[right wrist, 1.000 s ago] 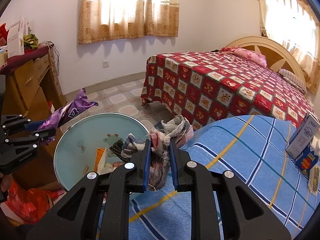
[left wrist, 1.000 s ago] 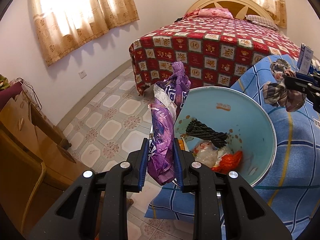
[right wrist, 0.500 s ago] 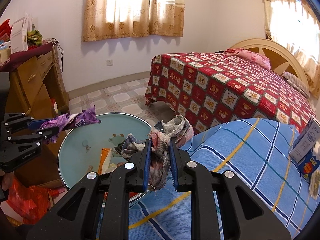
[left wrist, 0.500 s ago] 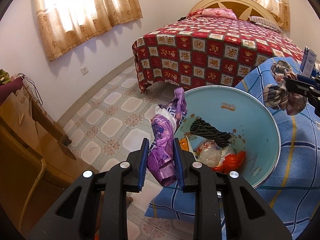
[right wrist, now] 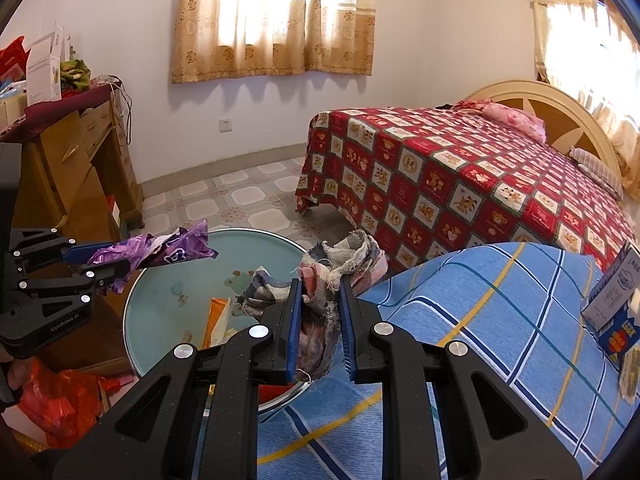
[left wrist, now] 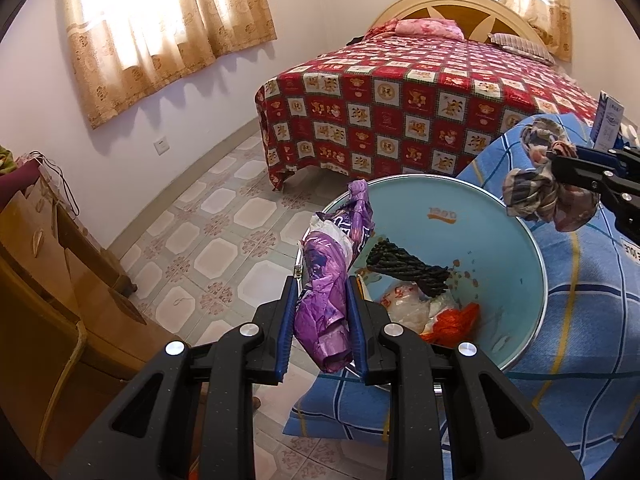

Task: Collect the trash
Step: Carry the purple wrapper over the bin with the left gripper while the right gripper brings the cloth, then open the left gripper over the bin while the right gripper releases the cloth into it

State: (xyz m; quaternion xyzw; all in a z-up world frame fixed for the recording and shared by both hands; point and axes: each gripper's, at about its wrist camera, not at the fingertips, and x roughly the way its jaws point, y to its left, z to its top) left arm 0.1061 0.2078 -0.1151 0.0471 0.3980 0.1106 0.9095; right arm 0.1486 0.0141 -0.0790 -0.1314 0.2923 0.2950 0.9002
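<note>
Over blue blanket point(right wrist: 500, 320) | basin point(left wrist: 500, 216) | left tool point(left wrist: 322, 312) pinching purple wrapper point(left wrist: 324, 280) | right tool point(right wrist: 320, 320) pinching, seemingly, rag point(right wrist: 340, 260)

A home bedroom: a bed point(right wrist: 460, 184) with red patchwork cover upper right, curtained windows point(right wrist: 272, 20), tiled floor point(left wrist: 224, 252), wooden dresser point(right wrist: 76, 168) at left.

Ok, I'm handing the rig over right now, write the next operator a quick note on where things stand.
Left gripper: shut on the purple wrapper, held at the near rim of the light blue bin.
Right gripper: shut on the checked rag, above the bin's edge by the blue blanket.
Done: black rope, white bag and orange scrap already in the bin.
Left: drop both pieces in. A box sits on the blanket; trash or not, unclear.
</note>
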